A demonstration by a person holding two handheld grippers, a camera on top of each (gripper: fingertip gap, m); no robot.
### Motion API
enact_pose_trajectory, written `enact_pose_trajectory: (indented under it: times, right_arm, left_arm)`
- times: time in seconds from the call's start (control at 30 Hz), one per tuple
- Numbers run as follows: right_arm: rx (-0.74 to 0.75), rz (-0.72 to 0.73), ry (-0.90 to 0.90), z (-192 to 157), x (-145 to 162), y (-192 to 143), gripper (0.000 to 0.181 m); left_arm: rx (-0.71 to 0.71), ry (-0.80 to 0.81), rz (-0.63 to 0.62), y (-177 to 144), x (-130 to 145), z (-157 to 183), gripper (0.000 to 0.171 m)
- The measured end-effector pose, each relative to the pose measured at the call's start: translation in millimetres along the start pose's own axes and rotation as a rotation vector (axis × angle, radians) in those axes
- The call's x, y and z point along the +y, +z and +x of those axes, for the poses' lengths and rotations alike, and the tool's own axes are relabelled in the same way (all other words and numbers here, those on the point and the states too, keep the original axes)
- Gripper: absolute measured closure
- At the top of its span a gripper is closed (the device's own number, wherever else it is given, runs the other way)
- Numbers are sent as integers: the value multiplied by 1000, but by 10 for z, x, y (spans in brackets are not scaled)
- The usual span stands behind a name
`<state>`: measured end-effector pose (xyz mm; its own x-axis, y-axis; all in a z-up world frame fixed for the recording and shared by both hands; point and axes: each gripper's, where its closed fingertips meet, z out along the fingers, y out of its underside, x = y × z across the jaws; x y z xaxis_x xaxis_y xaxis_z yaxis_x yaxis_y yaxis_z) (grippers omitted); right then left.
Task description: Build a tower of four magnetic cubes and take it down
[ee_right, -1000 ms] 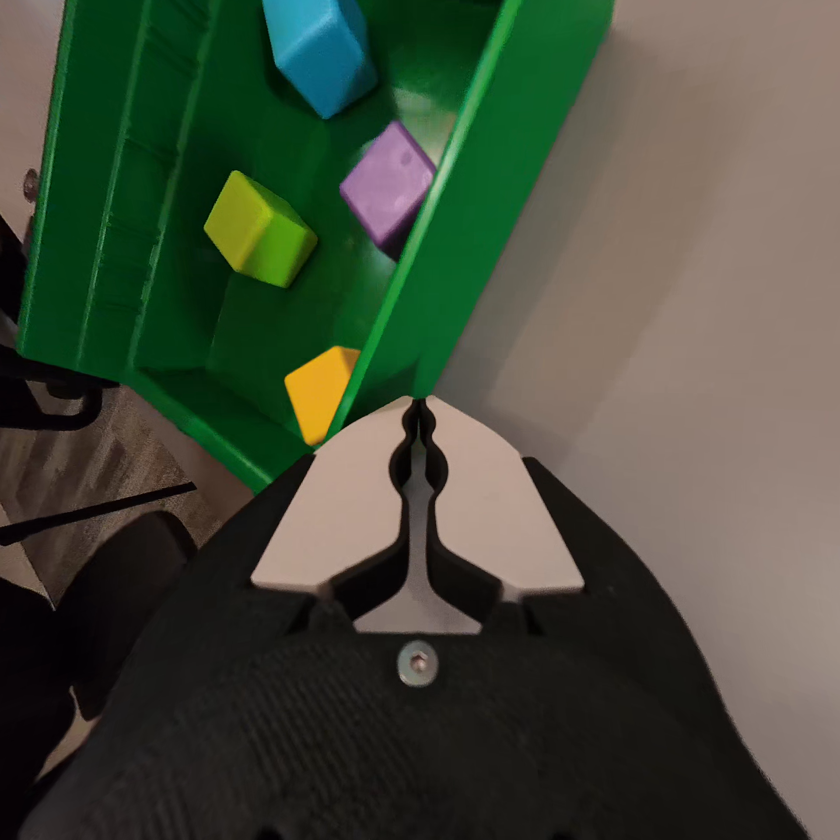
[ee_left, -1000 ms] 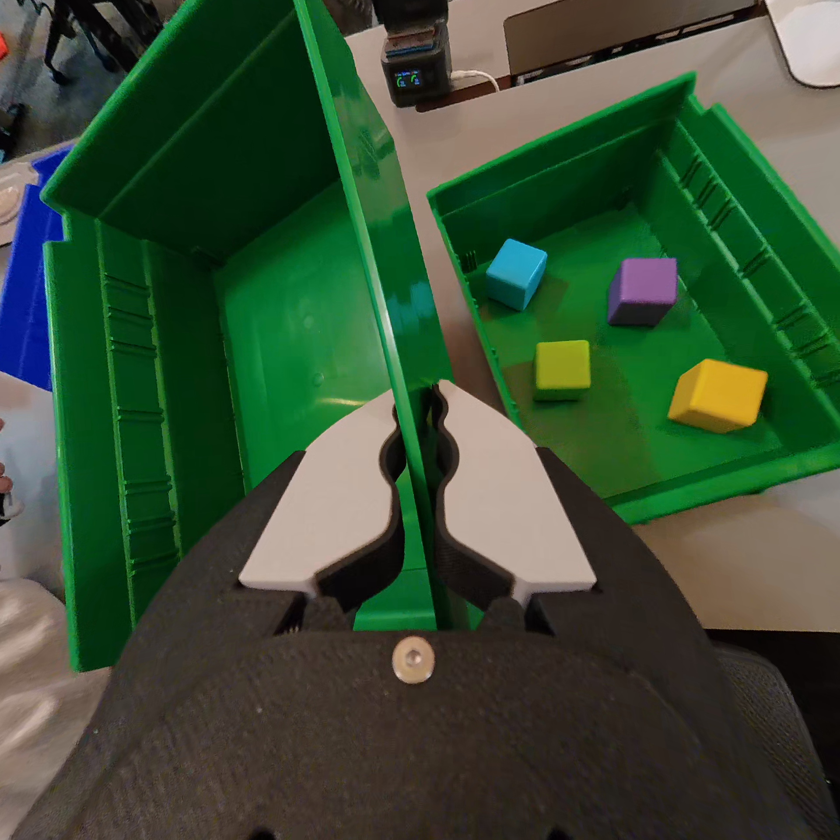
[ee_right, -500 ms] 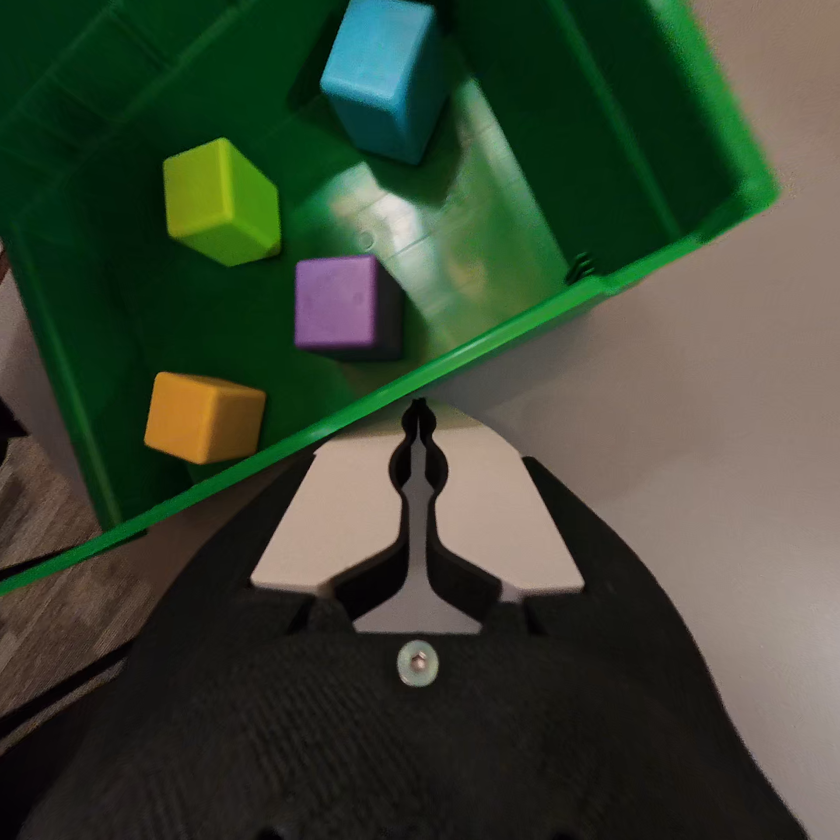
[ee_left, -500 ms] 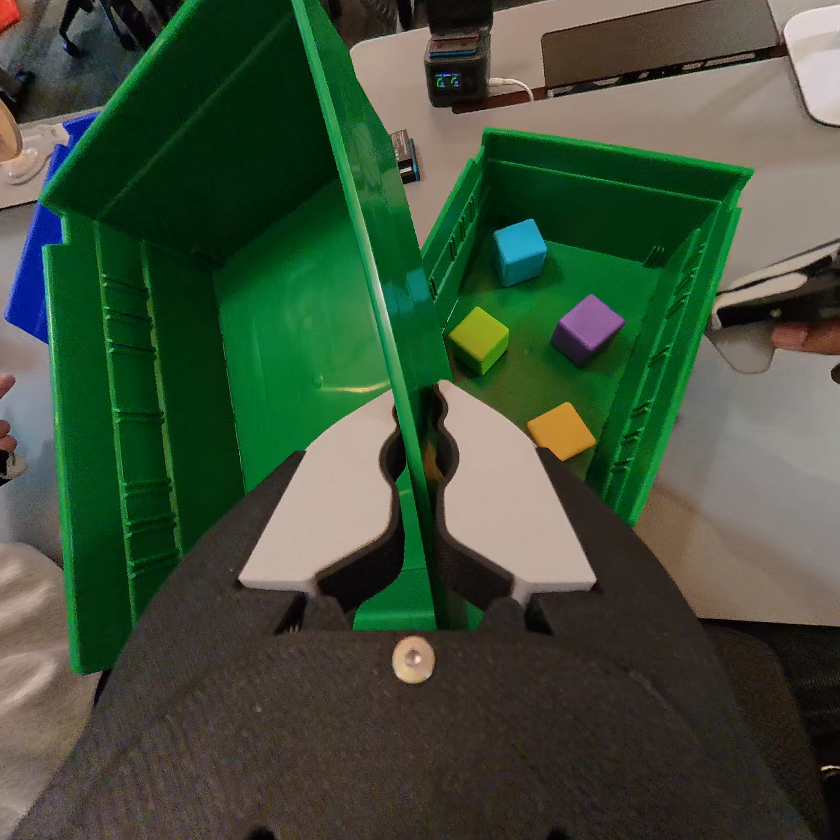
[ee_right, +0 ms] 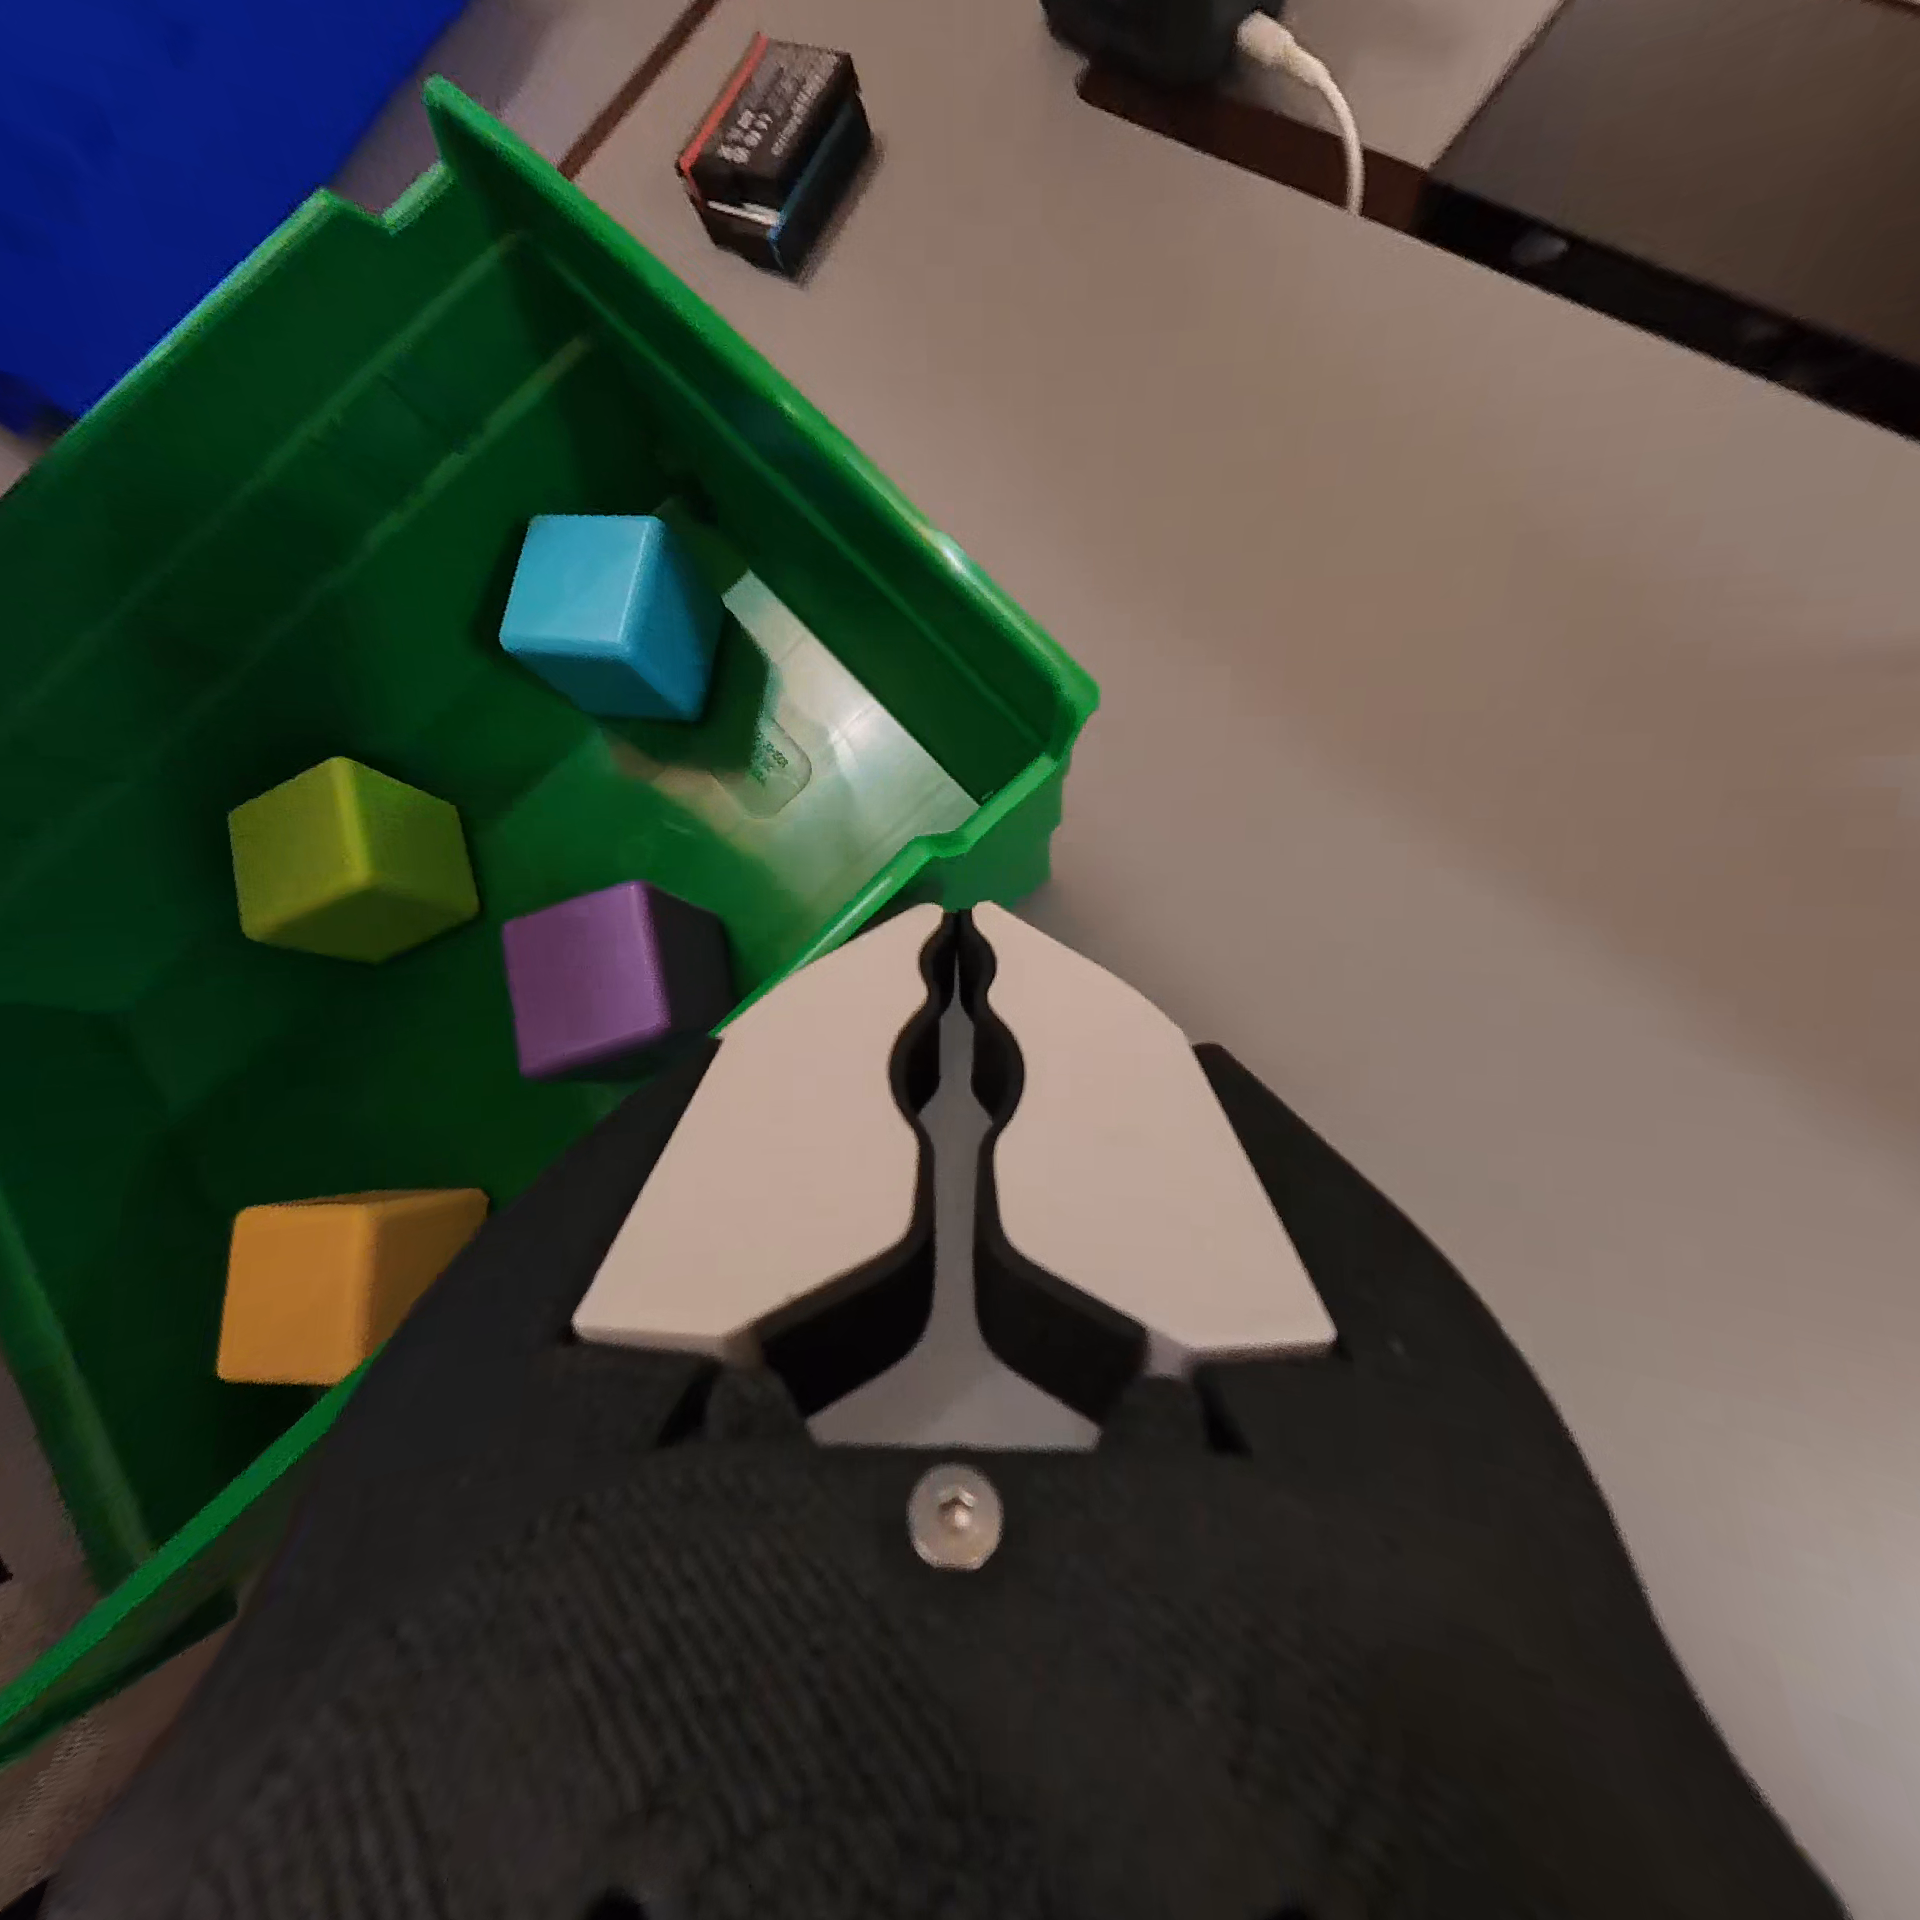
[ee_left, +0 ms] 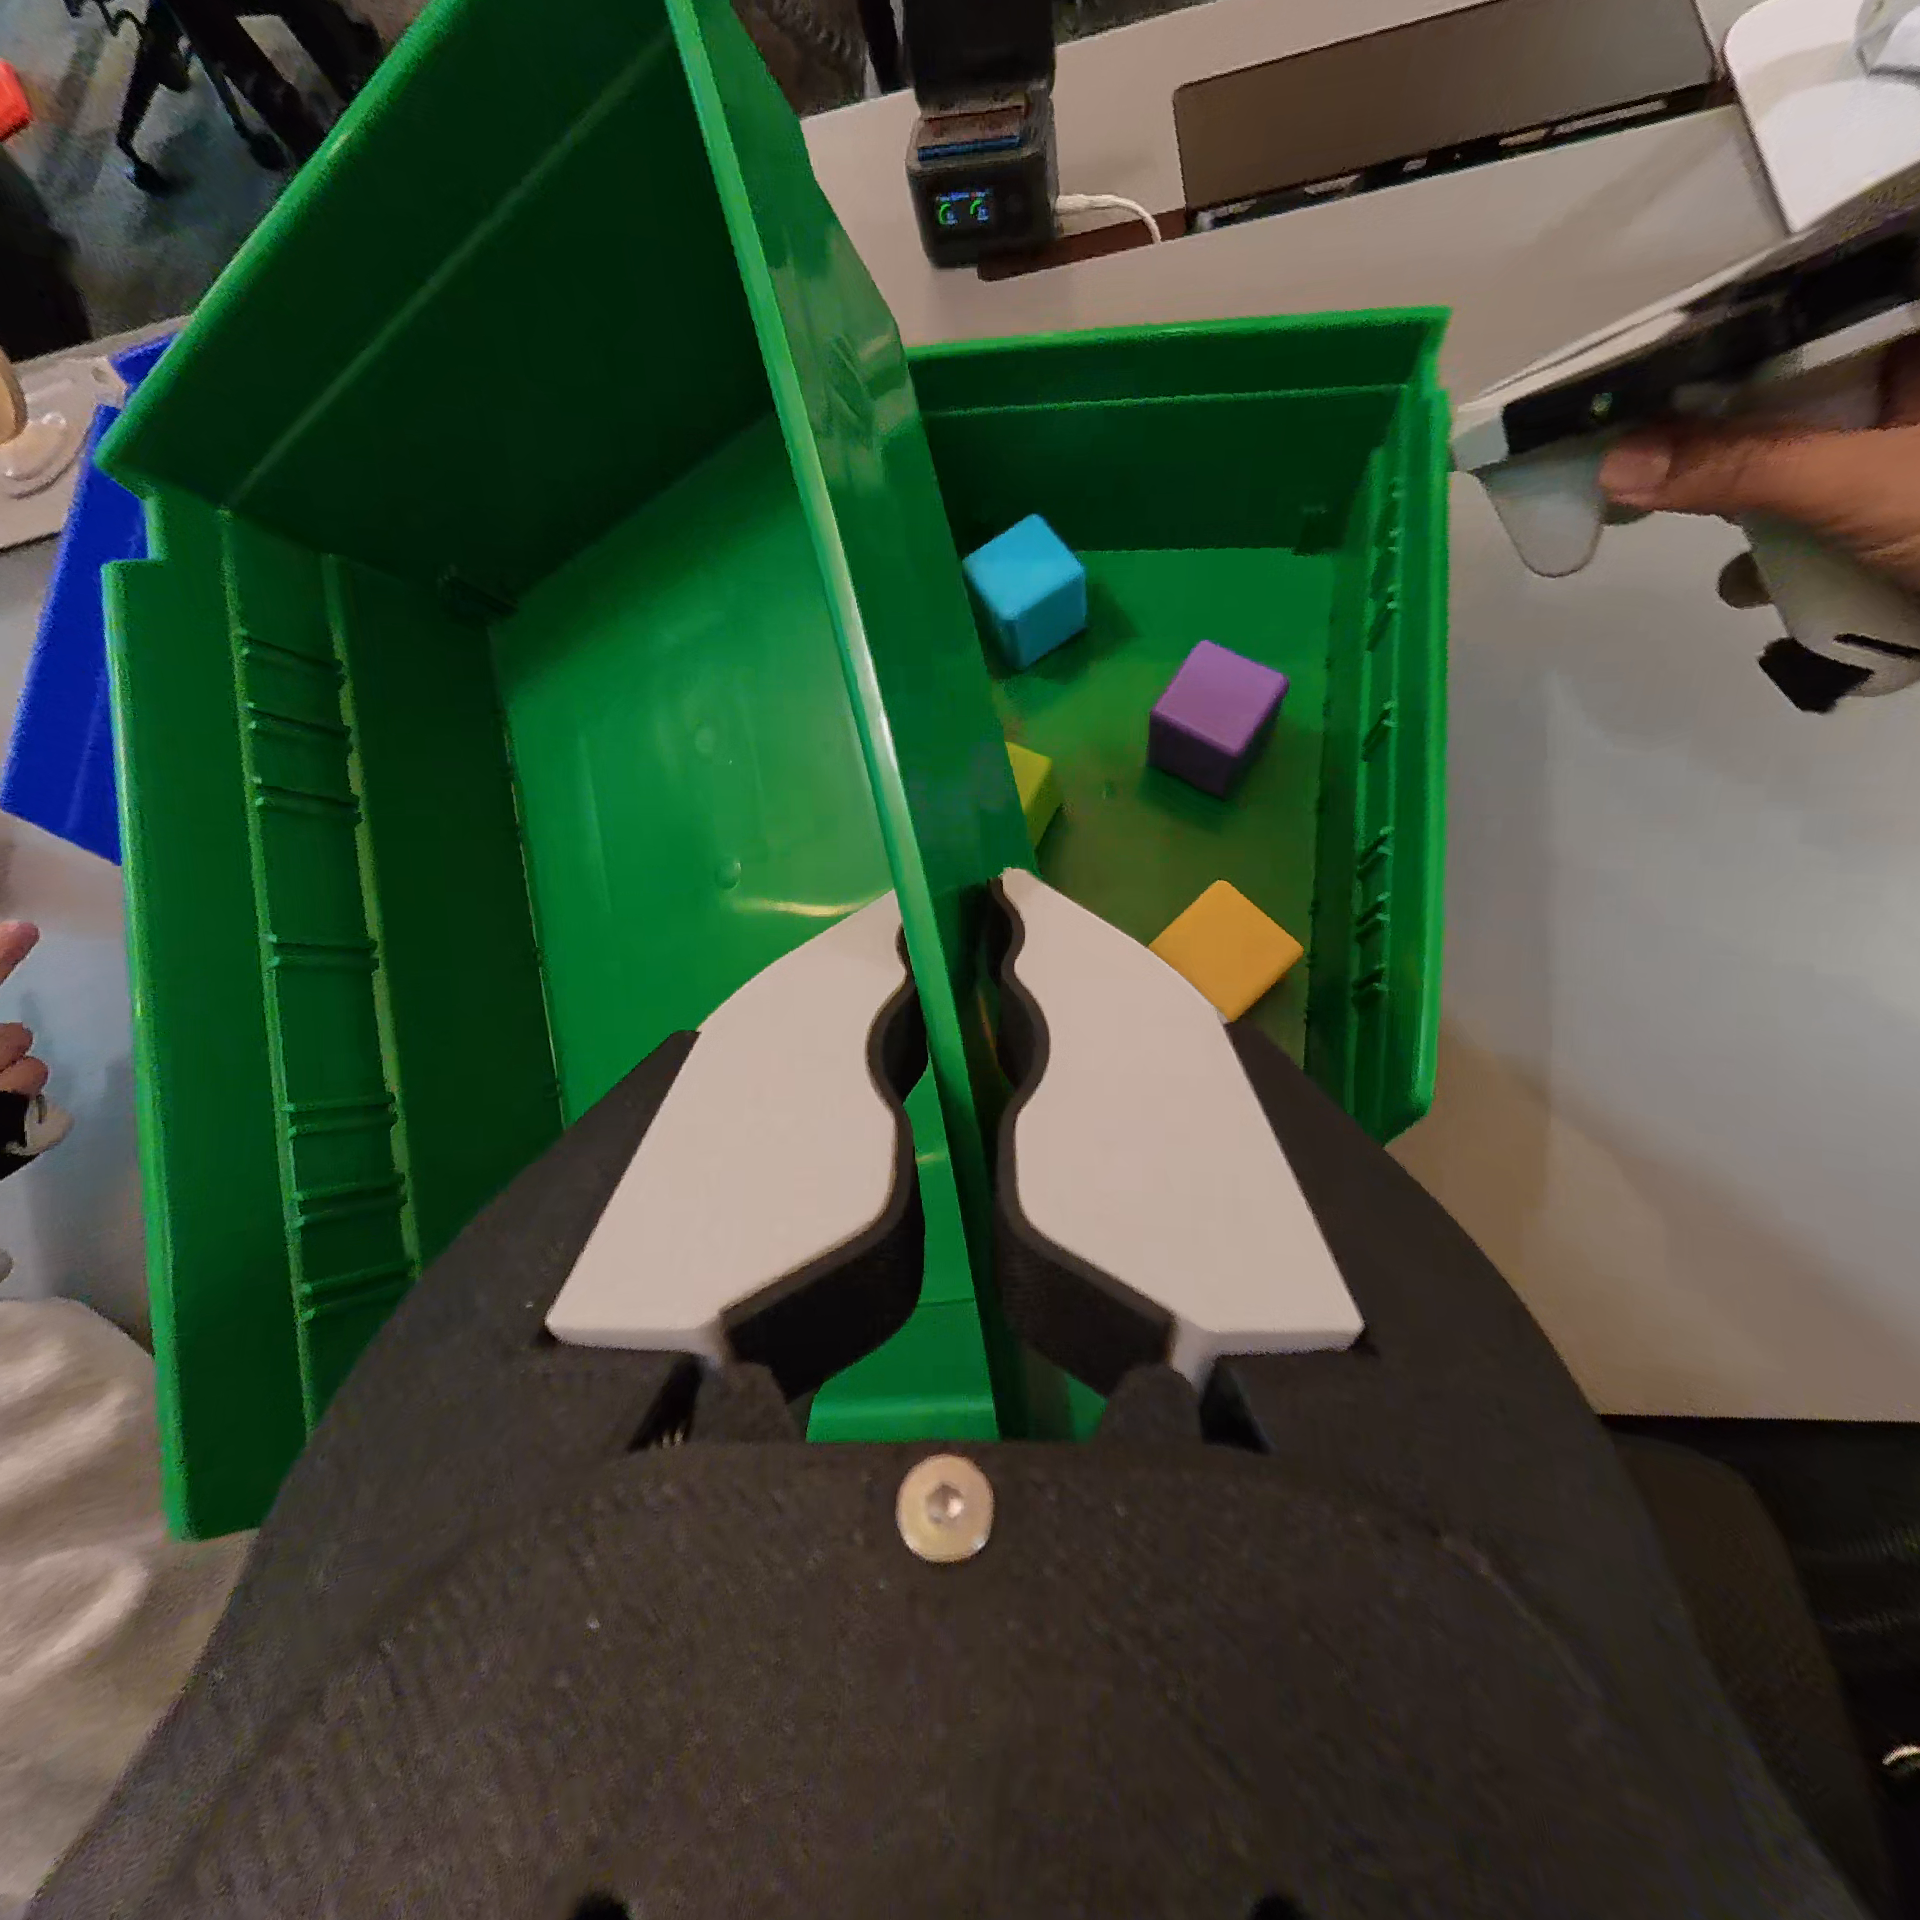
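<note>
My left gripper [ee_left: 961, 904] is shut on the right side wall of an empty green bin [ee_left: 644, 748] and holds it tilted up. A second green bin [ee_left: 1392, 727] lies right beside it and holds a blue cube [ee_left: 1023, 587], a purple cube [ee_left: 1216, 712], a lime cube [ee_left: 1031, 790] and an orange-yellow cube [ee_left: 1226, 948]. My right gripper [ee_right: 958, 914] is shut with nothing between its pads. Its tips are just outside the corner of that bin [ee_right: 790, 436]. The right gripper also shows in the left wrist view [ee_left: 1475, 436], held by a hand.
Both bins are on a grey table [ee_right: 1455, 727]. A small black box [ee_right: 779, 151] lies beyond the bin with cubes. A black device with a lit screen [ee_left: 977, 197] and a white cable [ee_right: 1309, 94] are at the back. A blue bin [ee_left: 73, 644] is at the left. The left gripper's tips are roughly 30 cm from the right gripper's.
The bin with cubes has turned and slid up against the bin held in my left gripper. My right gripper stayed shut along its outer wall and is now at its corner. The left grasp is unchanged.
</note>
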<state>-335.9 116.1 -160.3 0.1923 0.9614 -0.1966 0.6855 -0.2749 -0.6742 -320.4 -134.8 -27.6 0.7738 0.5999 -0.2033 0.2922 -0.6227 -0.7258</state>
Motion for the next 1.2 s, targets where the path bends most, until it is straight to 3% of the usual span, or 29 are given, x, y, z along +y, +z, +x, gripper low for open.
enact_pose_trajectory:
  times: [0.27,0.4,0.57,0.8,1.03,1.2]
  right_arm:
    - [-72,87,-33,-75,-162,-112,181]
    - [-133,141,-6,-14,-101,-516,181]
    - [-193,195,15,224,301,-1182,180]
    - [-135,248,28,846,1132,-2033,180]
    - [32,295,98,1762,2024,-2960,180]
    - [203,395,226,2414,2687,-3693,181]
  left_arm:
    - [44,32,31,21,-113,182,160]
    - [81,73,59,-61,-223,394,161]
    - [165,171,93,-242,-387,898,160]
    - [291,394,124,-414,-516,2049,160]
    - [574,564,130,-582,-456,3566,160]
    - [733,695,76,-429,-326,4707,160]
